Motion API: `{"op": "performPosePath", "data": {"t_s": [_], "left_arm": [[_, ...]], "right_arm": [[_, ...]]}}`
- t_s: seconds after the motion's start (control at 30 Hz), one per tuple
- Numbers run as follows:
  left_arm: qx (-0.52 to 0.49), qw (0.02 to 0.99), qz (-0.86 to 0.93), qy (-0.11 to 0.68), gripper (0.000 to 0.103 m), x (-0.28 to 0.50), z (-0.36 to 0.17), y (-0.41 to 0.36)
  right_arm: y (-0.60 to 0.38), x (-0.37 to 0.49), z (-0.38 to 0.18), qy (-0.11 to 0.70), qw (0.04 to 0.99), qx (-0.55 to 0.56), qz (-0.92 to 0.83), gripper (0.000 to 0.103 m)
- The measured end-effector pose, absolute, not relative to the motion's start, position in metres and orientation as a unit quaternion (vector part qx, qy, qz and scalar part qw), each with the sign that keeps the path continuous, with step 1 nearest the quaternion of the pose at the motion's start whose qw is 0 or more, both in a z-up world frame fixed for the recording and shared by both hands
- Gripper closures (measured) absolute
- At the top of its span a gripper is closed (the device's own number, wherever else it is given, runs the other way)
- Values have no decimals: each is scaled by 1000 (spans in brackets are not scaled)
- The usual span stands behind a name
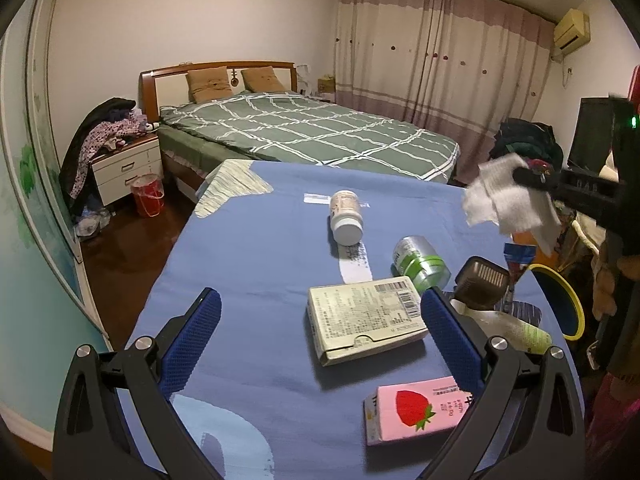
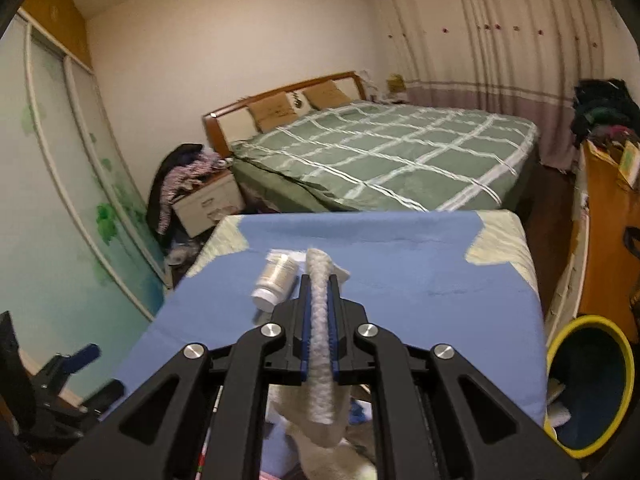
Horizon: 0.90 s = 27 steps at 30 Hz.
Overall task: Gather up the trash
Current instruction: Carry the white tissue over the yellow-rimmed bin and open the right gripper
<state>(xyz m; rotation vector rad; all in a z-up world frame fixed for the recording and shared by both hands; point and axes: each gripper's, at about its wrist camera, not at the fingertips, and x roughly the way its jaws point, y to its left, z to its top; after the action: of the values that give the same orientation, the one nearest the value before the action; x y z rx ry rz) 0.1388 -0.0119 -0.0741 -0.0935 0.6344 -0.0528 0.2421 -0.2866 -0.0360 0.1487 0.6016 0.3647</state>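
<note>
Right tool (image 2: pixel 319 280) clenched on tissue (image 2: pixel 320 340) — soft, light, crushable, held mid-wad above bench (image 2: pixel 400 280) right edge, near bin (image 2: pixel 624 364). Left tool (image 1: pixel 320 320) released over box (image 1: pixel 360 320) — stiff, grip its long sides.

Beyond the fingertips stands a bed (image 1: pixel 304 132) under a green quilt crossed with white lines, two tan pillows (image 1: pixel 236 82) propped against its wooden headboard (image 1: pixel 218 70). Left of the fingers, beside the bed, a white nightstand (image 1: pixel 126 170) carries a heap of clothes (image 1: pixel 108 132), and a red bucket (image 1: pixel 148 196) sits on the dark floor just in front of it. A sliding wardrobe door (image 2: pixel 76 184) with green leaf prints runs along the far left. Striped curtains (image 1: pixel 432 56) hang behind the bed to the right, with an air conditioner (image 1: pixel 572 30) mounted high beside them. Directly under the fingers spreads a blue cloth (image 1: pixel 256 248) over a table.
</note>
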Motion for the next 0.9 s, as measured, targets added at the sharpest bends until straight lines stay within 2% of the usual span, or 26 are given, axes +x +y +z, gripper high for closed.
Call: {"op": "performPosePath", "data": {"t_s": [0.27,0.4,0.53,0.9], "left_arm": [[-44,948,-33,312,5,136,-75,-15],[-47,947,-37,315,5,136,-78,-14],[-46,947,-41,316,5,136,-80,-16],[-43,946,-50,317,5,140,-83,-32]], "right_arm": [[-280,228,13,241,951,65,184,96],[-298,224,17,233,957,71,158,96],[-336,225,-2,245,957,98,120,96],[-484,221,-99,312,937,137,-76,94]]}}
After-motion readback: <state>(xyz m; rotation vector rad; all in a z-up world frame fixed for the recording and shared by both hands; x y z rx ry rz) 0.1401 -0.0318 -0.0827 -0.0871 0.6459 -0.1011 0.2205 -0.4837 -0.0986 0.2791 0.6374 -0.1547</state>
